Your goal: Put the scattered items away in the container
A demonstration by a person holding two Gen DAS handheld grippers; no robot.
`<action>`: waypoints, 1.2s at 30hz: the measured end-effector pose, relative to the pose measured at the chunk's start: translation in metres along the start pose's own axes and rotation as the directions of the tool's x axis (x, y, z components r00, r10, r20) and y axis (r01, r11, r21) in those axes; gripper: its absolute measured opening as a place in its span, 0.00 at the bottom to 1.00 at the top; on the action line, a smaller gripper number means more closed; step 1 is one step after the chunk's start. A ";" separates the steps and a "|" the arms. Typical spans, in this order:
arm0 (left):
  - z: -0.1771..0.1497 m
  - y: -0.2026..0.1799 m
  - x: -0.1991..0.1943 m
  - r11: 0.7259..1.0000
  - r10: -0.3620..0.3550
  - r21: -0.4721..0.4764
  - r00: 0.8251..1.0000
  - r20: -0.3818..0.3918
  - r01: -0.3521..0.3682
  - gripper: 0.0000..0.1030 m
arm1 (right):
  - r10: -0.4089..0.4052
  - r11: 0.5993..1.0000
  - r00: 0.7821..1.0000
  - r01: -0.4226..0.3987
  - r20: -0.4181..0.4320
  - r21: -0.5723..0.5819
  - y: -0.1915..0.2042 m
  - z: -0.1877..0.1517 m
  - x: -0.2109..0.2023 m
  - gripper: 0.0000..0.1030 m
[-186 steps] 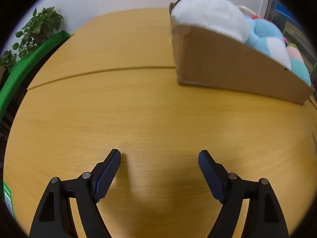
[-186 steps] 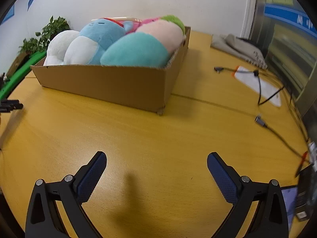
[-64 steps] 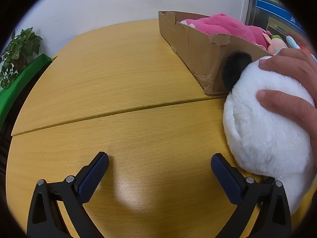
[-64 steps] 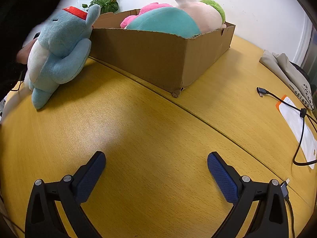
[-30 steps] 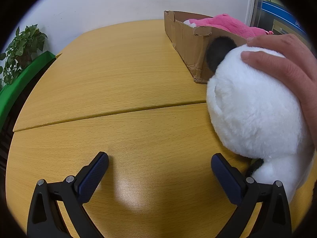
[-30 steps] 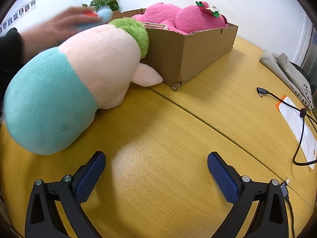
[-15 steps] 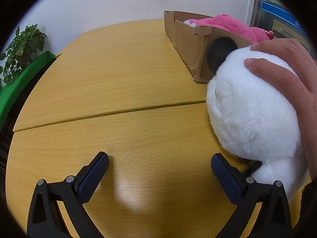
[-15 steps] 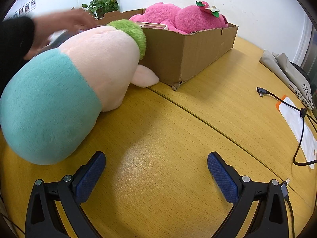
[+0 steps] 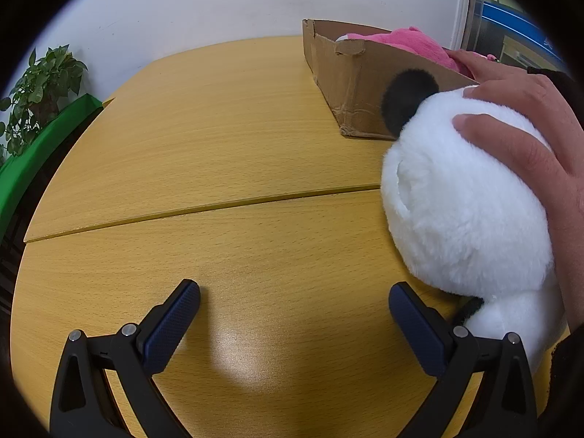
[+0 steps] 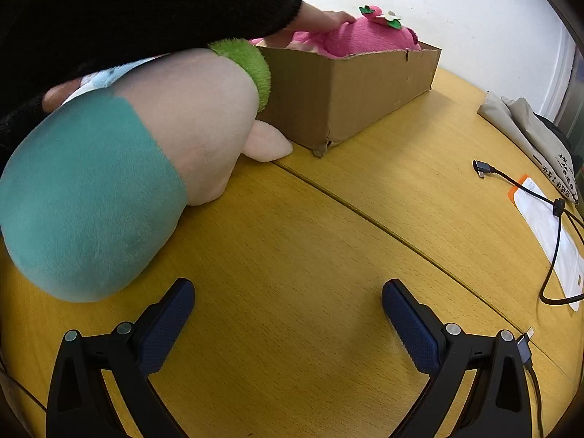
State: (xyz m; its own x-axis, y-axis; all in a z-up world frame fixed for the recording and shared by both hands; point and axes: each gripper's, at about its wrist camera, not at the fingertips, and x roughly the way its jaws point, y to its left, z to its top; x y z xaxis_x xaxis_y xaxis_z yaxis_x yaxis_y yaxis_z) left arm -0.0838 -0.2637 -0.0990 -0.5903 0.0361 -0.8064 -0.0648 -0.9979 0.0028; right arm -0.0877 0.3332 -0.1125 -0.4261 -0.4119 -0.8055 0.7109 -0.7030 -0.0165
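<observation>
Blue-padded left gripper (image 9: 294, 310) spread wide over bare wooden table (image 9: 219, 146), gripping nothing, right gripper (image 10: 288, 308) likewise agape and empty, white plush (image 9: 463, 200) under a hand (image 9: 529, 138), teal-and-pink plush (image 10: 120, 168) beside cardboard box (image 10: 350, 98), pink plush (image 10: 357, 38) inside.

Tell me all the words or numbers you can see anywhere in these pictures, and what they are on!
Grey fabric bag: dark printed characters along its edge, too small and warped to read.
White packet with an orange corner: no readable print.
Cardboard box: no words on it.
Plush toys: no tags or words in view.
Nothing here can be read as clear text.
</observation>
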 end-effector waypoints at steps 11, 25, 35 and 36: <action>0.000 -0.001 -0.001 1.000 0.002 -0.004 1.000 0.000 -0.002 1.00 | 0.000 1.000 1.000 0.000 0.000 0.000 -0.001 0.000 0.000 1.00; -0.001 -0.004 -0.002 1.000 0.014 -0.023 1.000 0.000 -0.014 1.00 | 0.001 1.000 1.000 -0.001 0.000 -0.001 -0.001 0.000 0.000 1.00; -0.003 -0.008 -0.004 0.999 0.021 -0.031 1.000 0.000 -0.021 1.00 | 0.001 1.000 1.000 -0.001 0.001 -0.001 -0.001 0.001 0.000 1.00; -0.003 -0.008 -0.004 0.999 0.021 -0.031 1.000 -0.001 -0.021 1.00 | 0.001 1.000 1.000 -0.001 0.001 -0.001 -0.001 0.001 0.000 1.00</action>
State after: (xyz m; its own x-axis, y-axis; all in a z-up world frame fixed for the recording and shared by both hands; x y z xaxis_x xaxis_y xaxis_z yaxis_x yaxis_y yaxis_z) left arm -0.0786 -0.2559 -0.0973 -0.5911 0.0148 -0.8065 -0.0273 -0.9996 0.0017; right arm -0.0889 0.3337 -0.1120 -0.4257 -0.4130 -0.8051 0.7119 -0.7021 -0.0162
